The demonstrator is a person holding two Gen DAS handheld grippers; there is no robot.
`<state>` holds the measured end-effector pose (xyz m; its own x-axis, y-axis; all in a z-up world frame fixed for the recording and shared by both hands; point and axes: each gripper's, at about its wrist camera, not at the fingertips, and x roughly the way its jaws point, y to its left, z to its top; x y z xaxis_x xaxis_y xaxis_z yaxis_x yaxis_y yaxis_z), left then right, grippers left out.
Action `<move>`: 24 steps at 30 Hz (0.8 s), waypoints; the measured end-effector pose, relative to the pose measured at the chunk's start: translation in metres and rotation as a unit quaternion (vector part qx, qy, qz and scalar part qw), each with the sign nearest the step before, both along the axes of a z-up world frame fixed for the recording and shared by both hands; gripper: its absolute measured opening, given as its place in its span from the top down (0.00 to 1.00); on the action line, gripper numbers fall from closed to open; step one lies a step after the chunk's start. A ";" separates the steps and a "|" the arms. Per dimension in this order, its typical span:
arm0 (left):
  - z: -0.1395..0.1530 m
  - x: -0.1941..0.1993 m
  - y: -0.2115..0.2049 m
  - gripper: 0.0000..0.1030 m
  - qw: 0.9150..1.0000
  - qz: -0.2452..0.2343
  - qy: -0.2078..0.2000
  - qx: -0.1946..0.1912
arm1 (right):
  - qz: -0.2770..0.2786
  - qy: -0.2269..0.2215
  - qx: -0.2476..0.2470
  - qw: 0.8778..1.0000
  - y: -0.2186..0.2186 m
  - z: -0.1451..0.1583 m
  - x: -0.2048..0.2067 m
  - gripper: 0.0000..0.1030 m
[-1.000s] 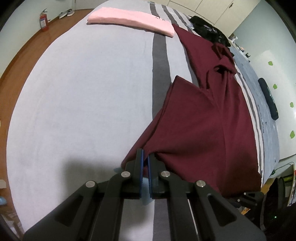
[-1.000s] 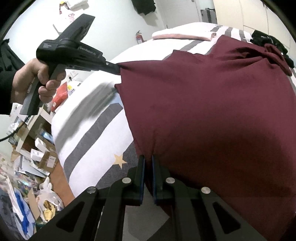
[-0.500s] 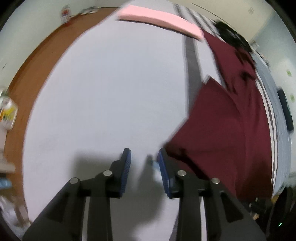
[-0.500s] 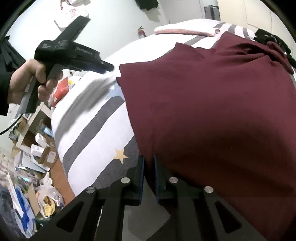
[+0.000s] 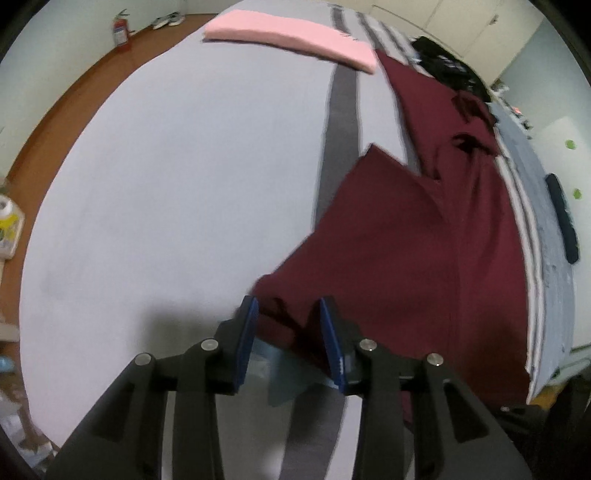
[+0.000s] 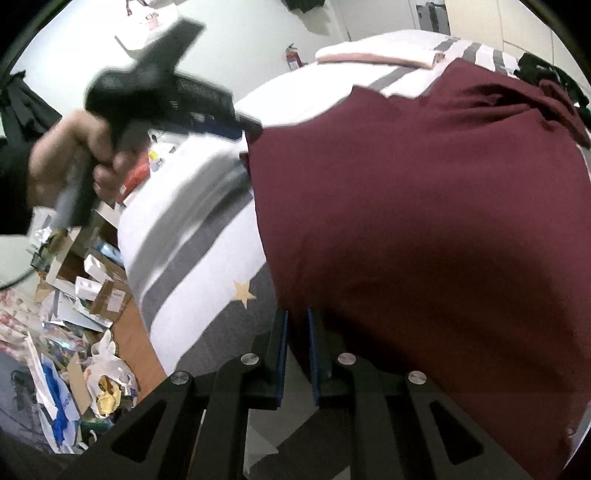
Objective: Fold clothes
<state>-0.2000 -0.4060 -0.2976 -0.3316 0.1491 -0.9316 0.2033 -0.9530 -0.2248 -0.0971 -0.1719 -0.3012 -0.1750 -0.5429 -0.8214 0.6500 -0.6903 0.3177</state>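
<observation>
A maroon garment lies spread on the bed, its near corner between my left gripper's open jaws. In the right wrist view the left gripper is blurred at the garment's far corner. My right gripper is nearly shut with the garment's near hem in the narrow gap between its blue pads.
A folded pink cloth lies at the far end of the grey striped bedcover. A black garment sits beyond the maroon one. Boxes and bags clutter the floor beside the bed.
My left gripper let go of the garment corner, opened, and moved back toward the corner. The right gripper stayed clamped on the hem.
</observation>
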 end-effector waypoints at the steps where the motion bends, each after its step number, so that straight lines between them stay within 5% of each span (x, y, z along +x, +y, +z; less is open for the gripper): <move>1: -0.005 -0.001 -0.003 0.69 1.000 0.013 -0.009 0.008 | -0.003 0.003 -0.004 1.000 0.002 0.004 -0.003 0.89; 6: -0.011 -0.004 -0.001 0.69 0.999 0.032 -0.004 0.028 | -0.063 0.012 -0.020 0.998 0.018 0.018 -0.040 0.89; 11: -0.011 -0.010 0.005 0.76 0.998 0.034 0.012 0.045 | -0.115 0.002 0.001 0.993 0.036 0.000 -0.077 0.89; 14: -0.011 -0.012 0.007 0.96 0.998 0.033 0.016 0.042 | -0.119 -0.009 0.015 0.993 0.041 -0.011 -0.085 0.89; 24: -0.015 0.004 0.006 0.97 0.999 0.047 0.014 0.014 | -0.107 -0.034 0.009 0.994 0.060 -0.013 -0.068 0.89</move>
